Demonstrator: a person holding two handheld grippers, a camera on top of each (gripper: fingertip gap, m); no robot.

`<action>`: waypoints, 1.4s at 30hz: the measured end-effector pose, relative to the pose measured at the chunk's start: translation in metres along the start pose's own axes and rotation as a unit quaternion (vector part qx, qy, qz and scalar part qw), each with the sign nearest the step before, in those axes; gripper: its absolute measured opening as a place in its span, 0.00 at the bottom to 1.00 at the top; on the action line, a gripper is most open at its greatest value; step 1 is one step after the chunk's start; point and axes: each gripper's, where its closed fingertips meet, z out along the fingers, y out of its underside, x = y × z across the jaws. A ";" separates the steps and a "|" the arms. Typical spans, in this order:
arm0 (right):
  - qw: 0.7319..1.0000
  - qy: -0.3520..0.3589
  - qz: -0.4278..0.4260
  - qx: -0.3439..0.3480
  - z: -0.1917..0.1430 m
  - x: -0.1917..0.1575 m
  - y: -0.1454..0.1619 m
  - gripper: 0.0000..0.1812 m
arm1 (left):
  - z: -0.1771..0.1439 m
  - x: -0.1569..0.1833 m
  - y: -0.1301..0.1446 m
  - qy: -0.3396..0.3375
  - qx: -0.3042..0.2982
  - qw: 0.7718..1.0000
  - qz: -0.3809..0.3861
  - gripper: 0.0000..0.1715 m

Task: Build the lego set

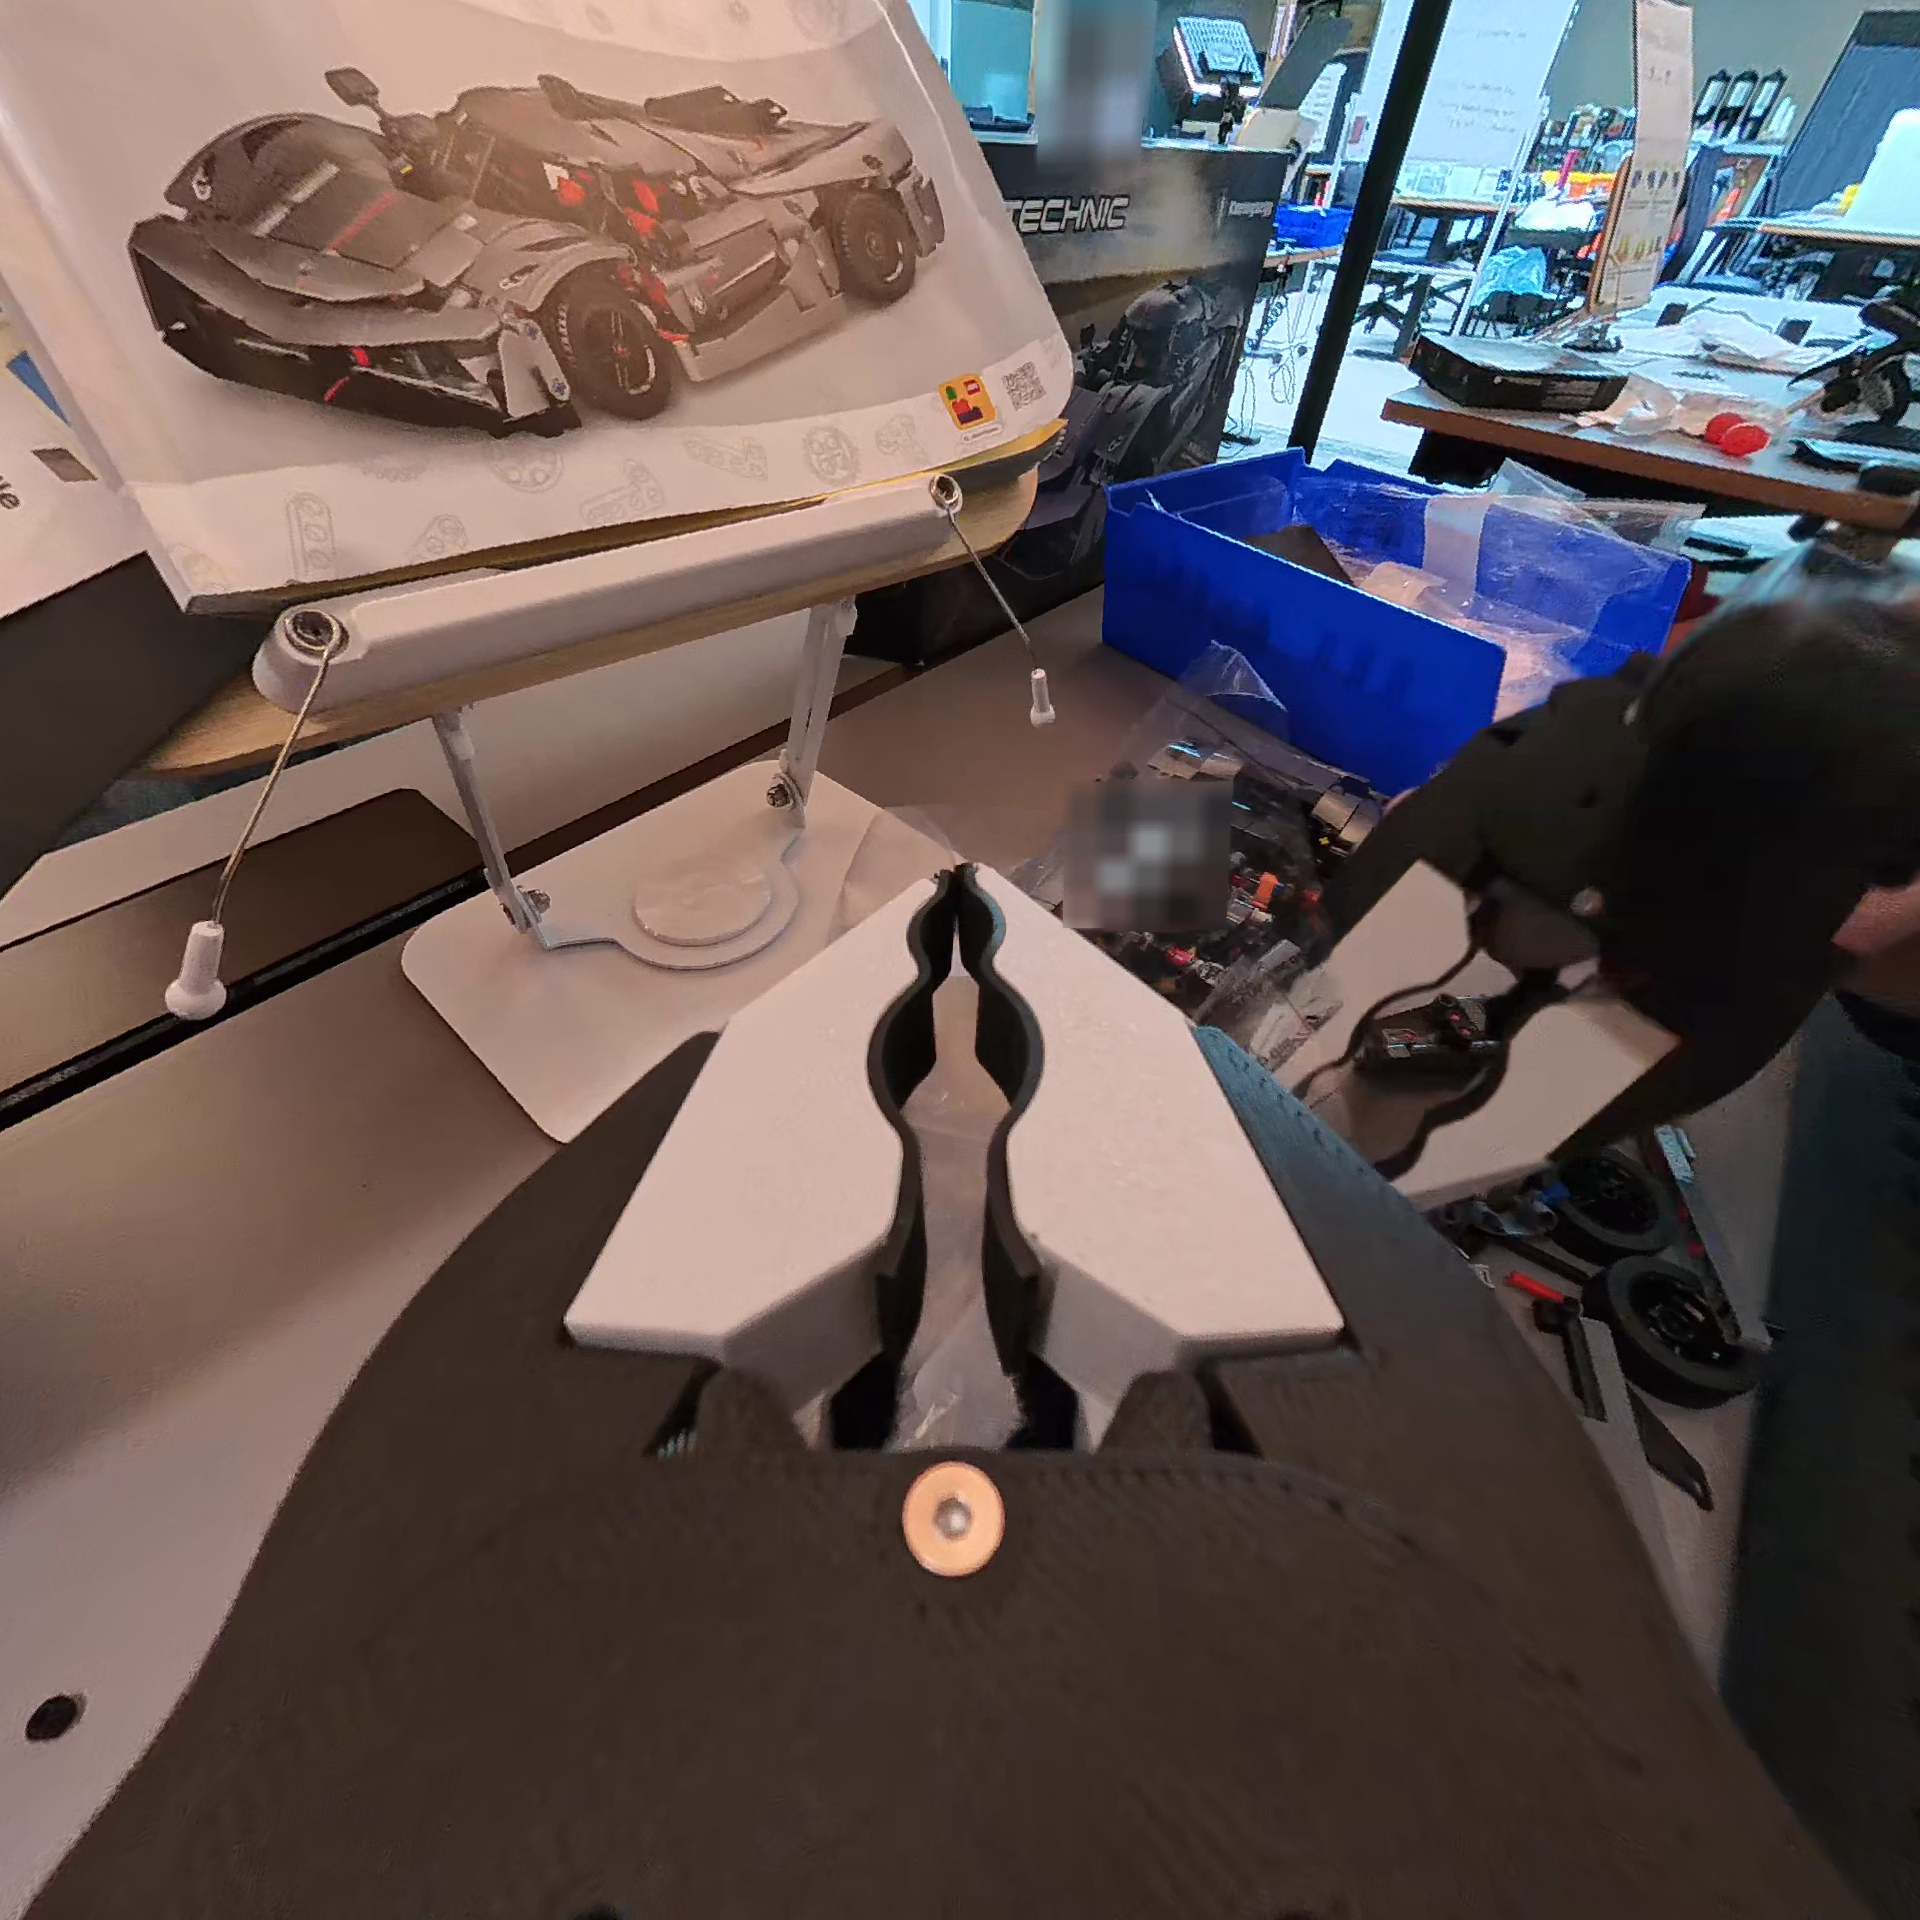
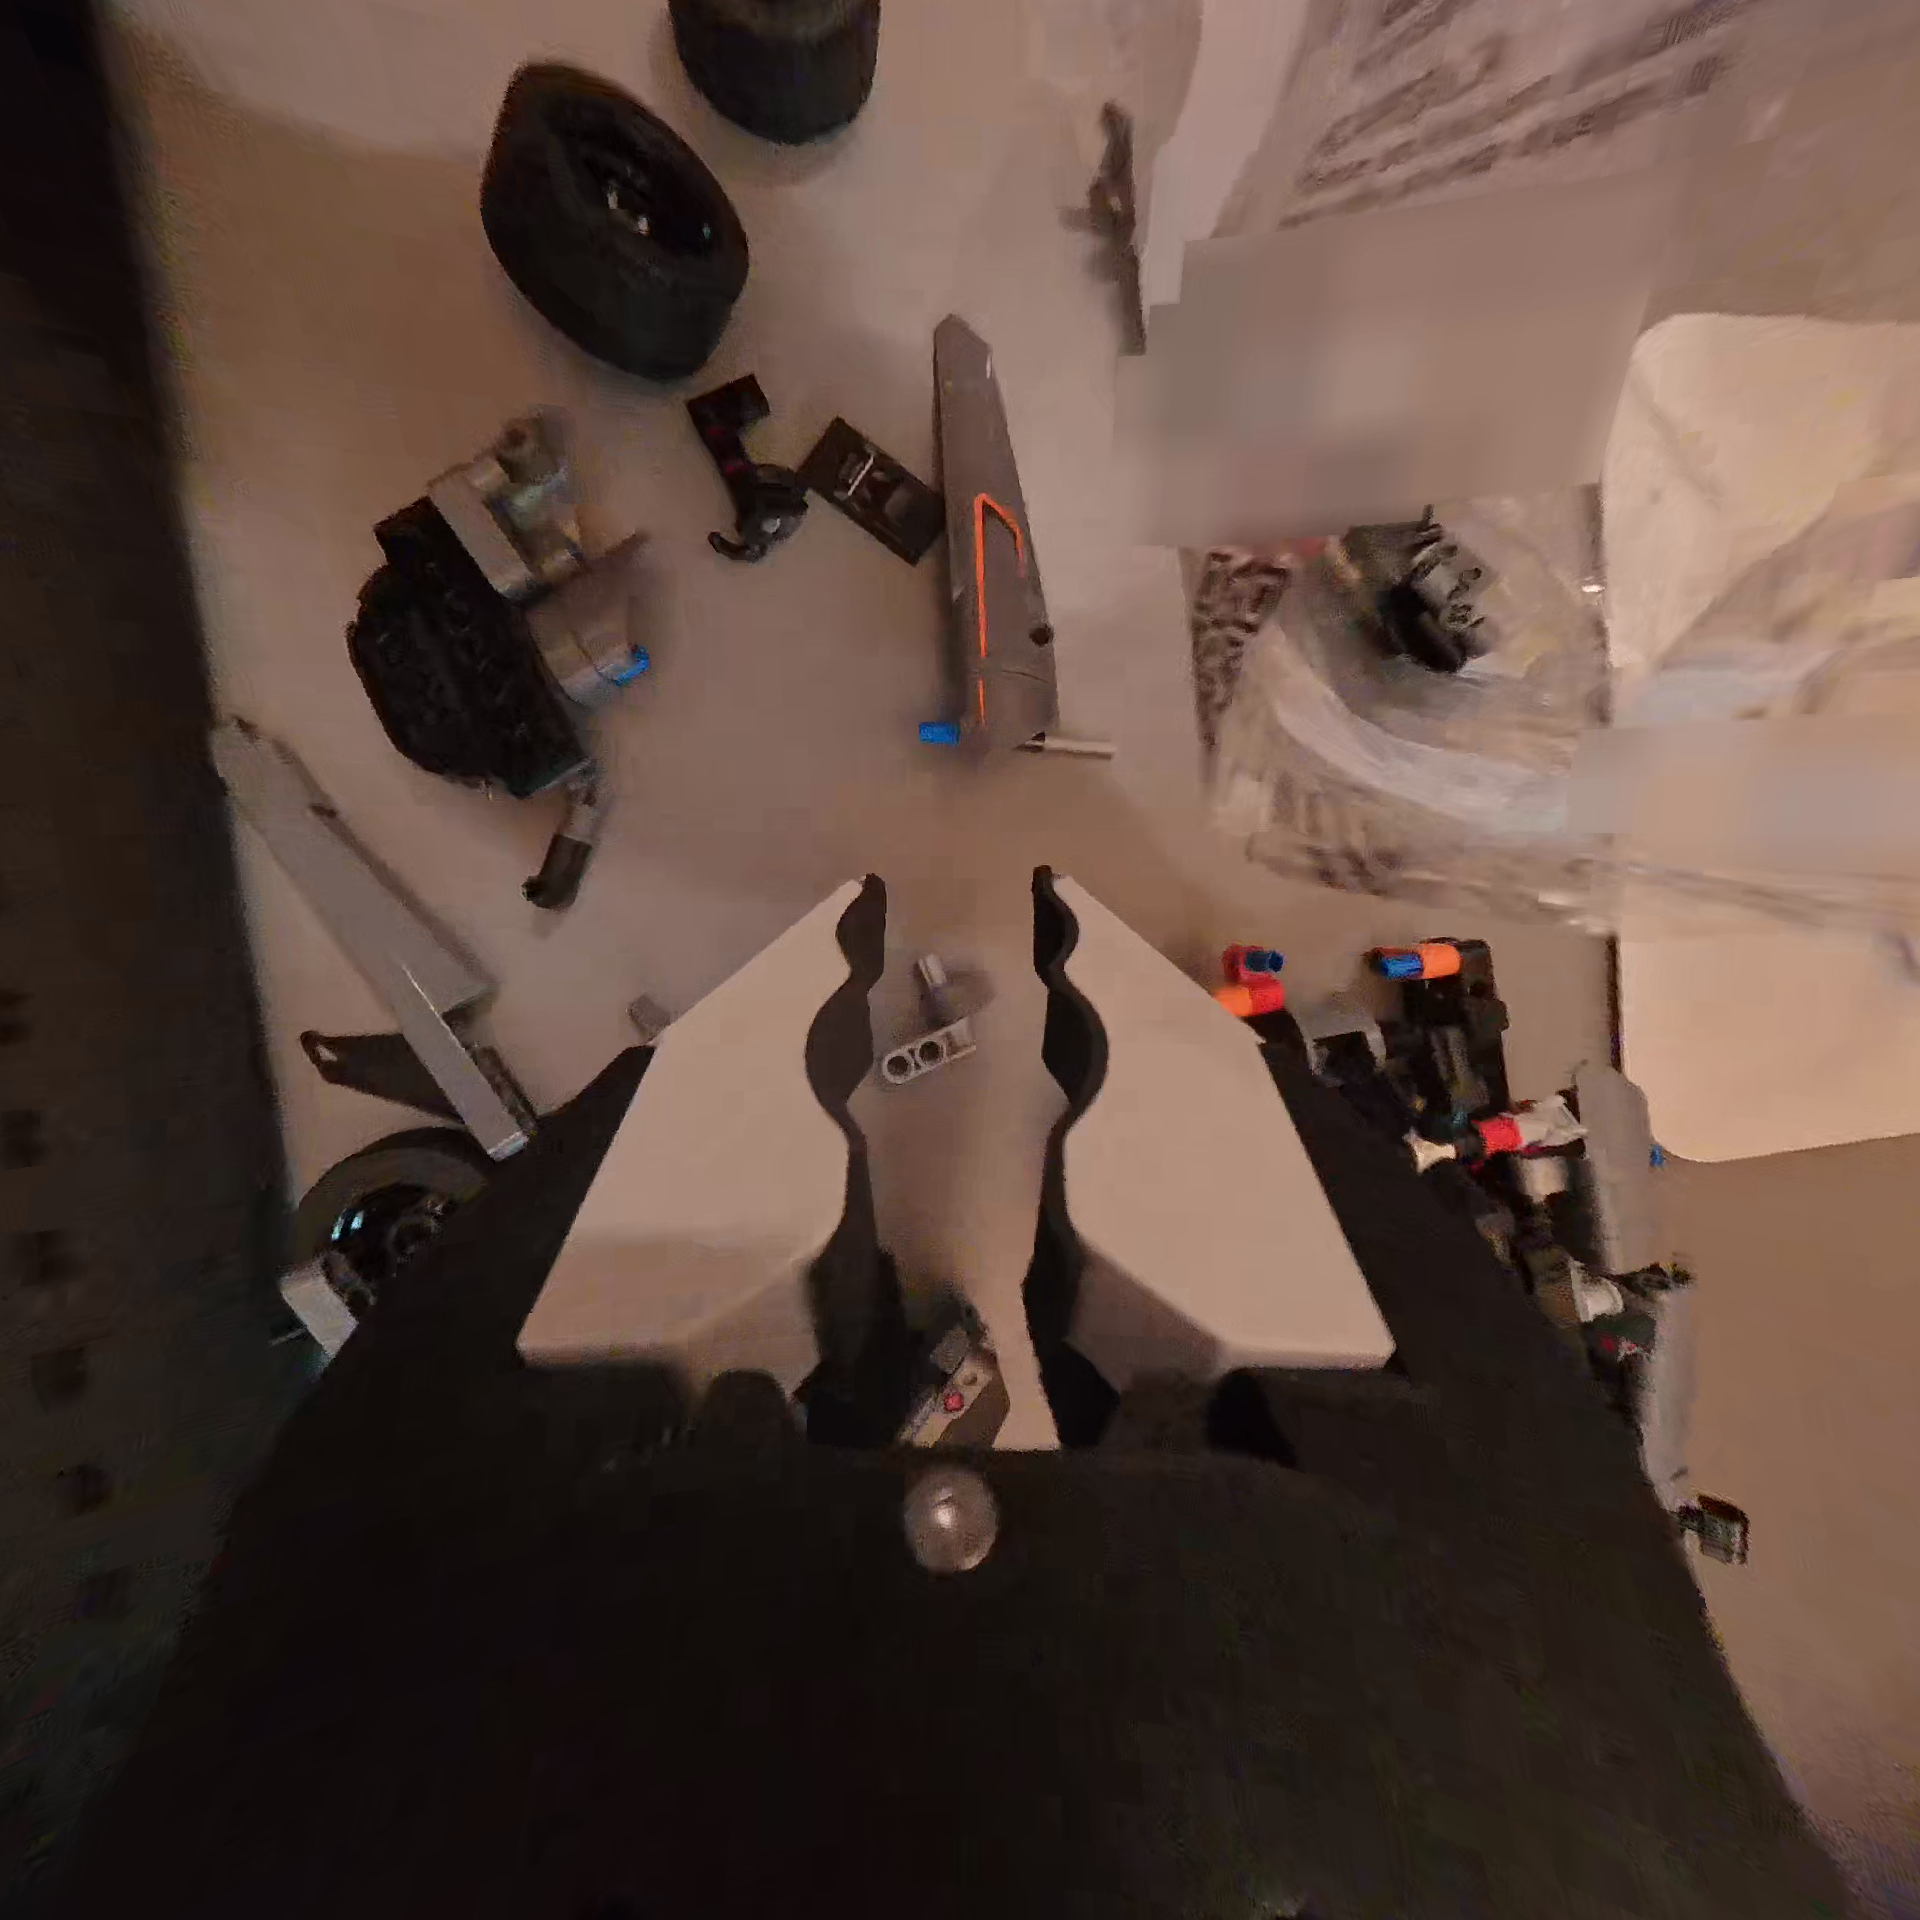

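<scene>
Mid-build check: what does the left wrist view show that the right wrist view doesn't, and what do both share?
Left wrist only: the instruction booklet propped on a white stand, a blue bin behind it, and the left tongs with their tips together, nothing visible between them.

Right wrist only: the right tongs open above a small grey connector piece, plus a long grey panel with an orange stripe and a grey and black sub-assembly.

Both: the pale tabletop, loose black wheels and plastic parts bags.

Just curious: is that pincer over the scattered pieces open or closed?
Open. The right gripper shows table between its spread fingertips, with a small grey connector lying untouched in the gap.
</scene>
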 end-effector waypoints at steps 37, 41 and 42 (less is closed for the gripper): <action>0.974 0.035 0.005 0.222 -0.105 0.011 -0.035 0.03 | 0.009 0.111 -0.006 0.066 -0.005 0.932 0.357 0.19; 0.978 -0.004 0.024 0.206 -0.107 0.011 -0.026 0.03 | 0.023 0.131 0.013 0.072 -0.051 0.896 0.435 0.18; 0.979 -0.008 0.025 0.204 -0.108 0.011 -0.025 0.03 | 0.024 0.134 0.015 0.071 -0.054 0.890 0.446 0.17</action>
